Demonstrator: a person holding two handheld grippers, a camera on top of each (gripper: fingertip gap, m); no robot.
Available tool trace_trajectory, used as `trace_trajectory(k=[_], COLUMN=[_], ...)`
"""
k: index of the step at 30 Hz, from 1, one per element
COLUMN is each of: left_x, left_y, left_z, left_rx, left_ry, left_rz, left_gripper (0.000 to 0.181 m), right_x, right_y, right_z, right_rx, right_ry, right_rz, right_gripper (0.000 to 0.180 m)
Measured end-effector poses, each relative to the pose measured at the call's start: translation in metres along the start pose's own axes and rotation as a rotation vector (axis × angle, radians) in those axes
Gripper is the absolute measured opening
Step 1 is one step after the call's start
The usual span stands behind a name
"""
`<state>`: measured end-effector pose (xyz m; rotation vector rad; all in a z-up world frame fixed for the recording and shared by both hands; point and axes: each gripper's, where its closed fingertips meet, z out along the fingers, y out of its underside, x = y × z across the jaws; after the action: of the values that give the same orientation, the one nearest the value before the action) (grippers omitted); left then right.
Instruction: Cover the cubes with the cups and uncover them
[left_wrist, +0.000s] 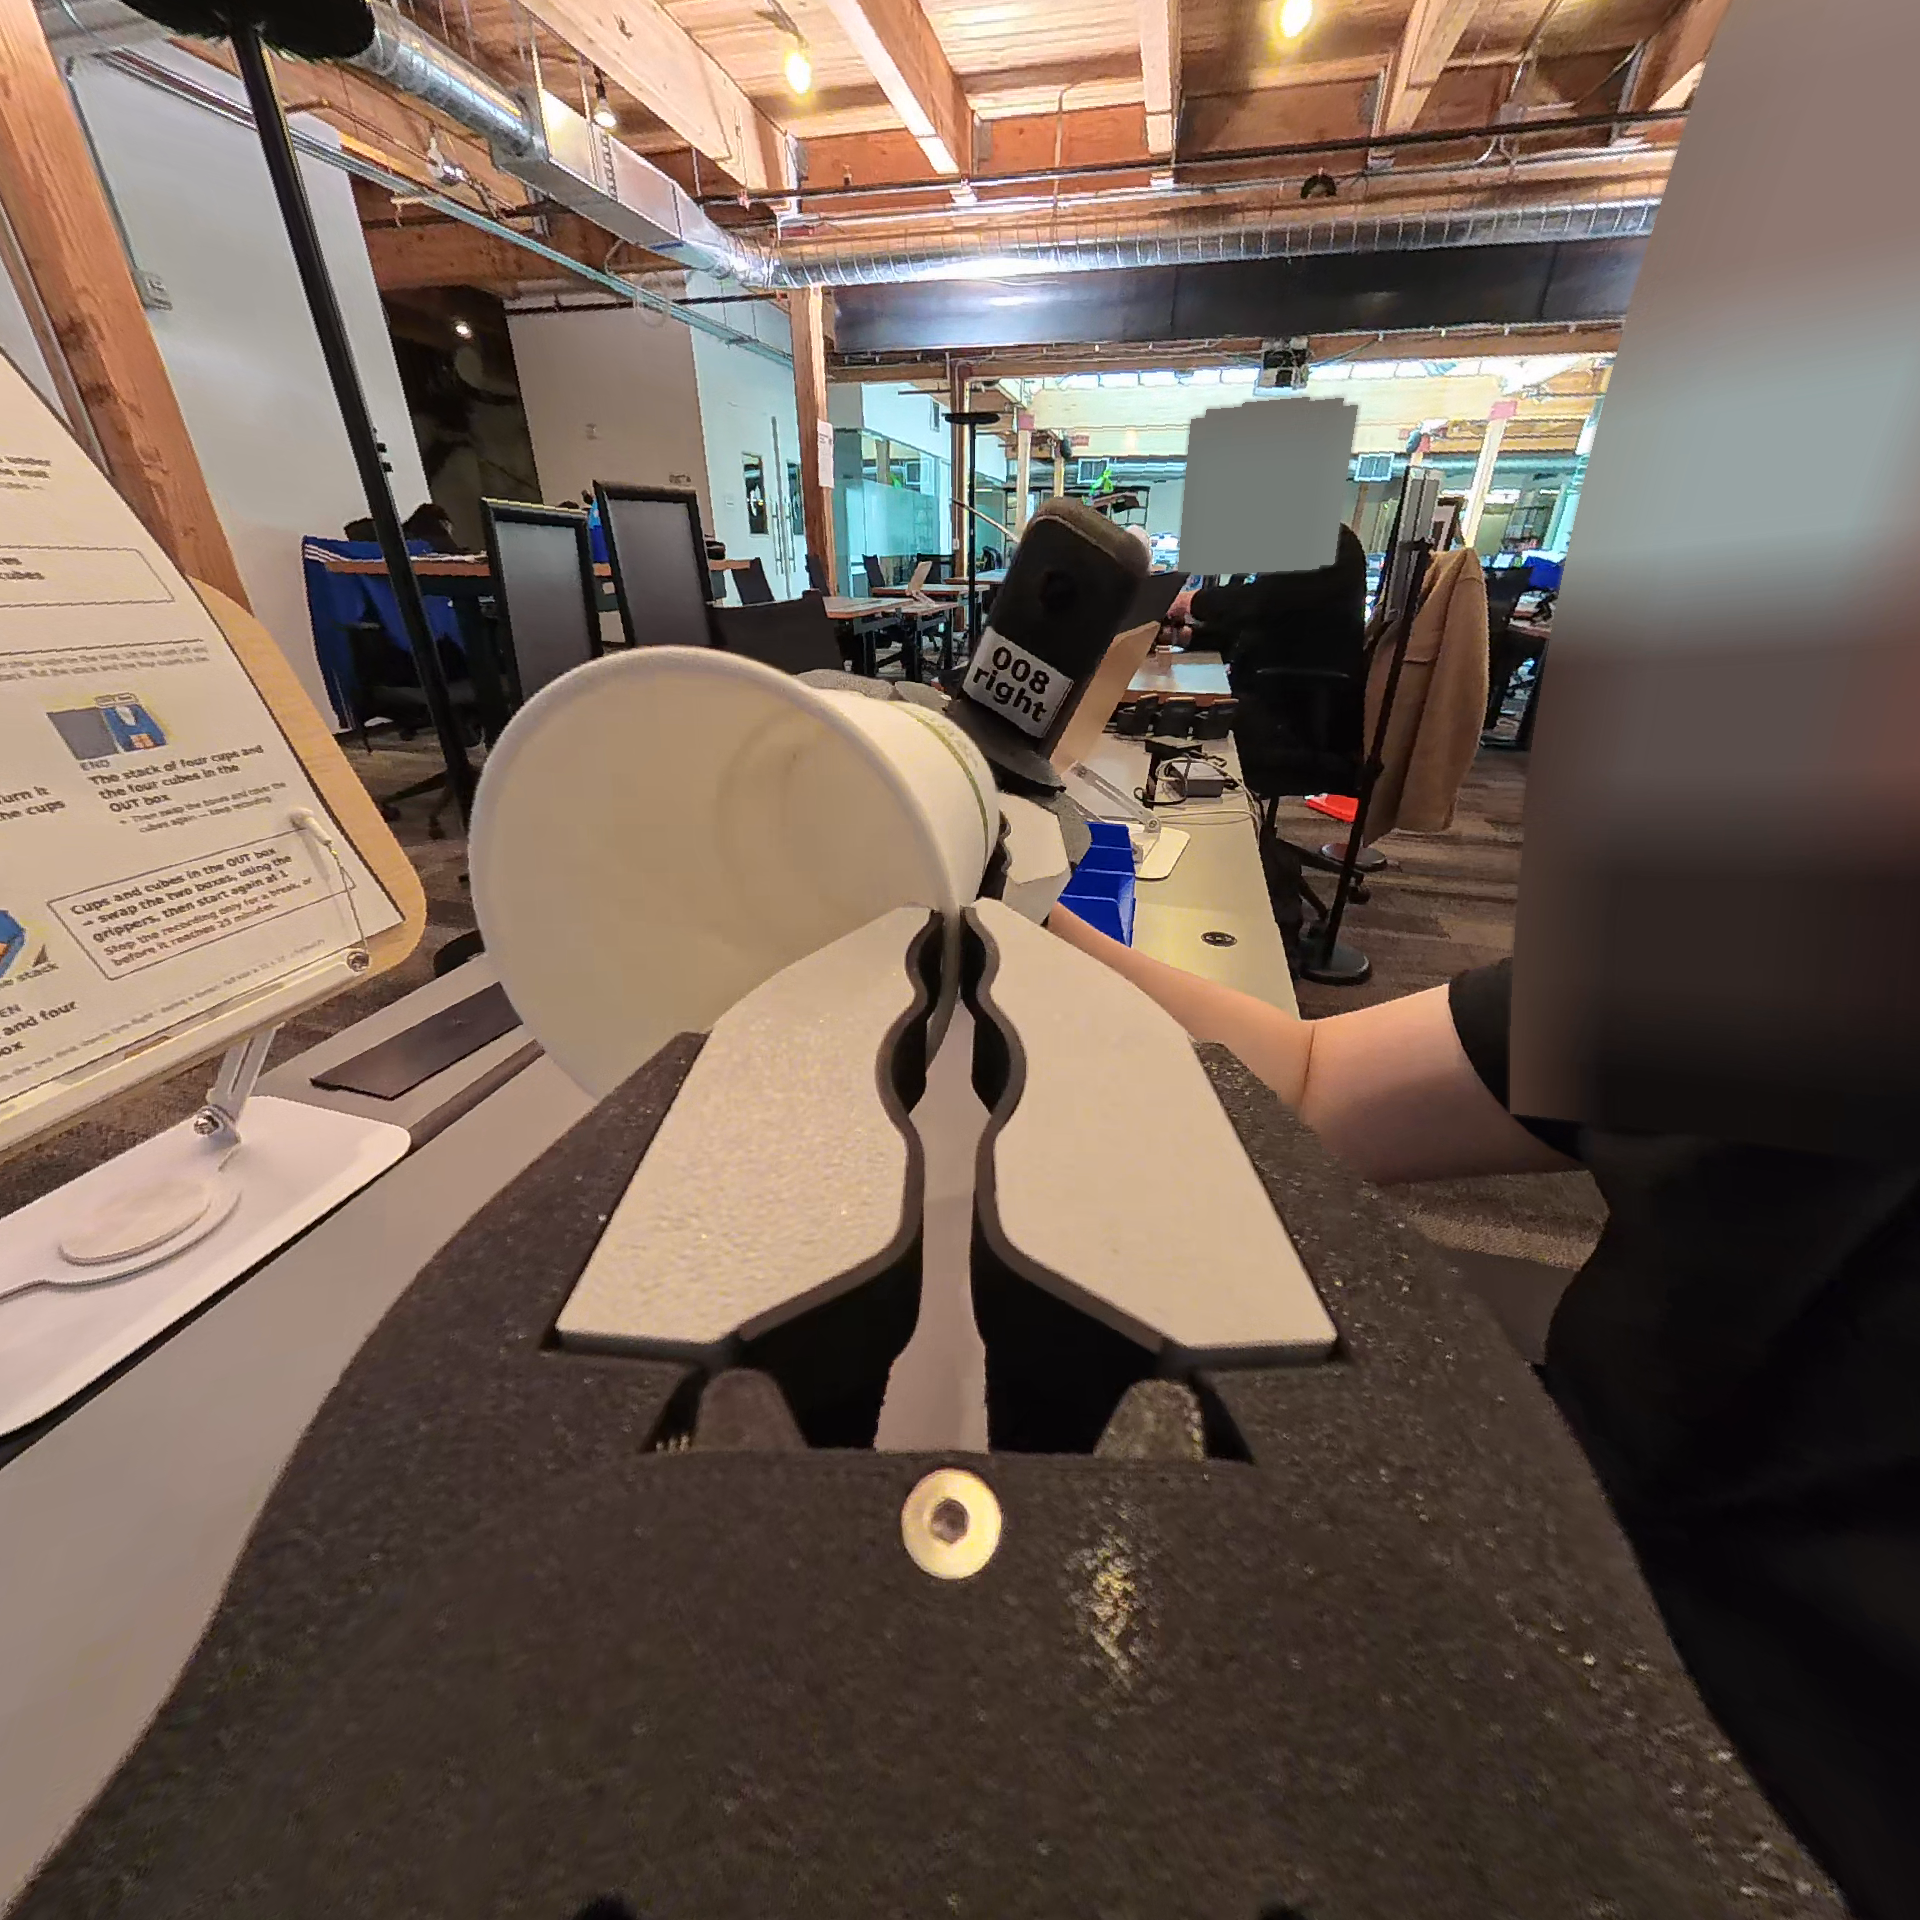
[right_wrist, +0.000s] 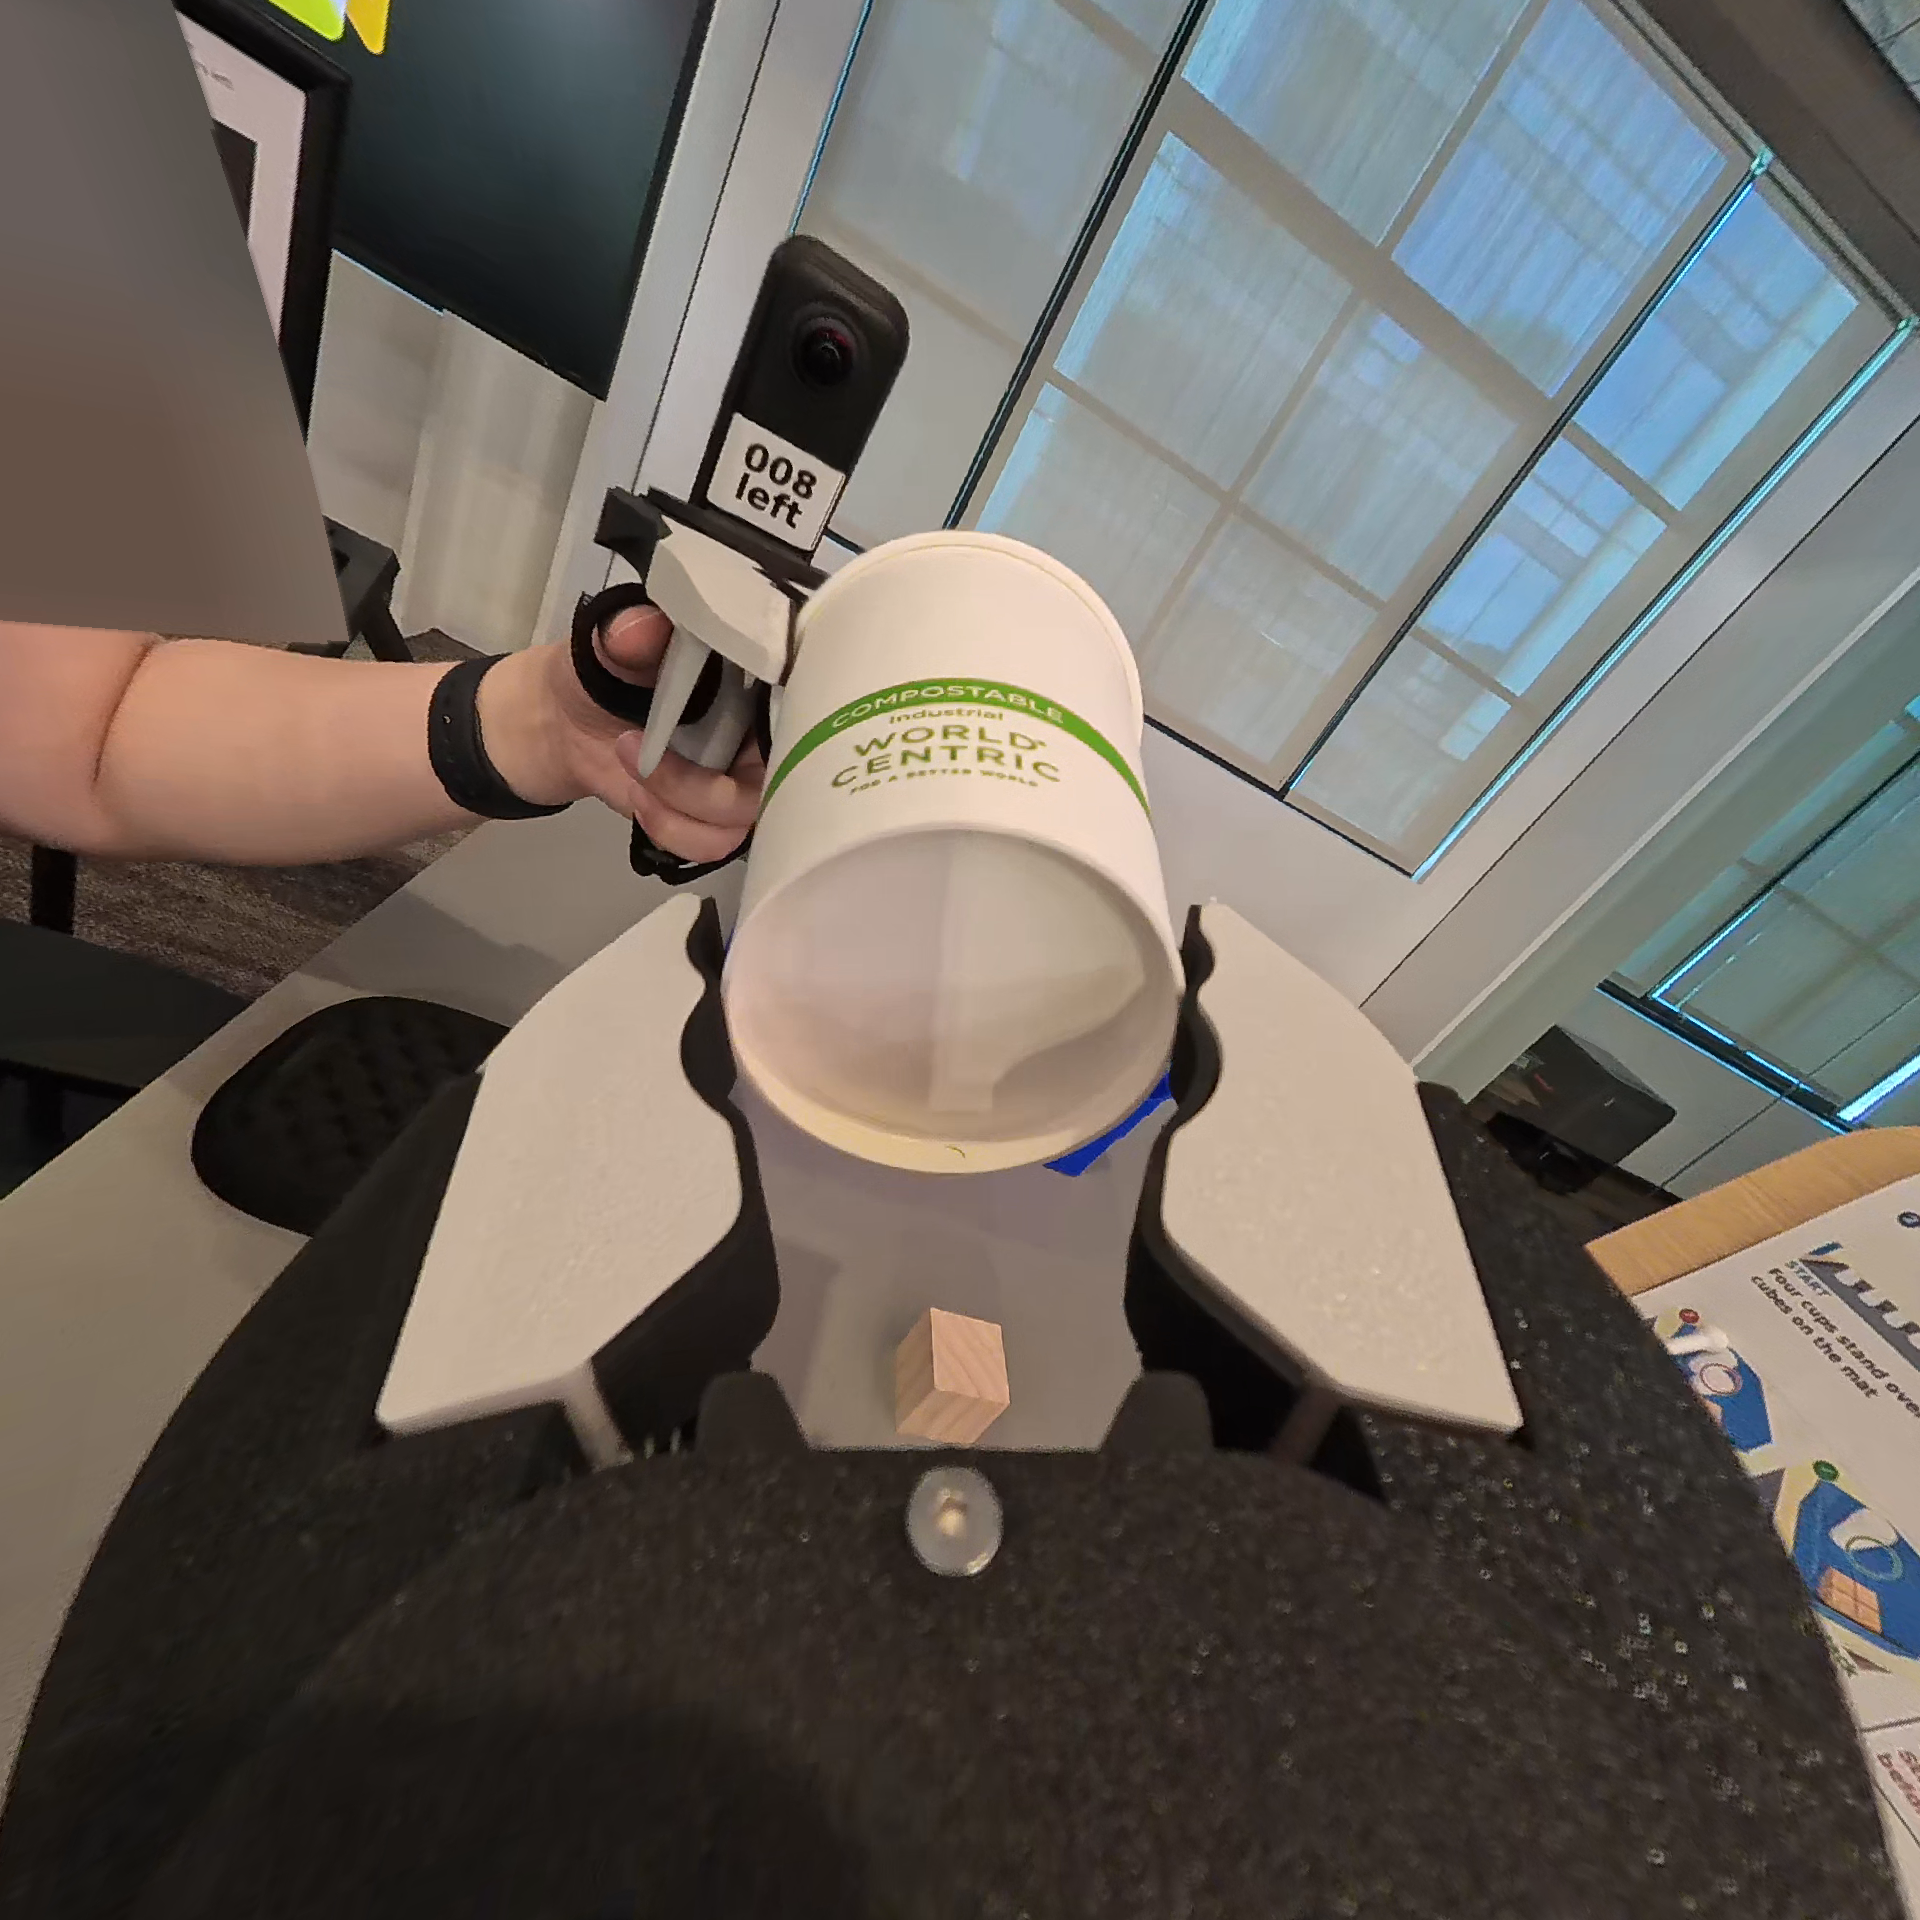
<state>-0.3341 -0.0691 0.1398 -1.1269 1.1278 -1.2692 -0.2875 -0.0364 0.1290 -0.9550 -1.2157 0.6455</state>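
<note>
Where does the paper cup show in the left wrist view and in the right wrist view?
Left wrist view: cup left of centre, mouth toward the camera, rim pinched in the left gripper.
Right wrist view: cup at centre, base toward the camera, between the right gripper fingers.
Shared landmark: the instruction sheet.

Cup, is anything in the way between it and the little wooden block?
Nothing visible. The cup is held sideways by the left claw and right claw; only bare table shows between it and the cube.
</note>
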Motion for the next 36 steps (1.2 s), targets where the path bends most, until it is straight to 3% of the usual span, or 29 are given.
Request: trace_trajectory(k=[36], left_x=[0.012], left_y=[-0.004], left_z=[0.001], left_rx=[0.033], left_ry=[-0.005], left_rz=[0.053], left_gripper=[0.002], right_x=[-0.006], right_y=[-0.009], right_z=[-0.005], right_rx=[0.02], right_ry=[-0.024], right_rz=[-0.051], right_gripper=[0.077])
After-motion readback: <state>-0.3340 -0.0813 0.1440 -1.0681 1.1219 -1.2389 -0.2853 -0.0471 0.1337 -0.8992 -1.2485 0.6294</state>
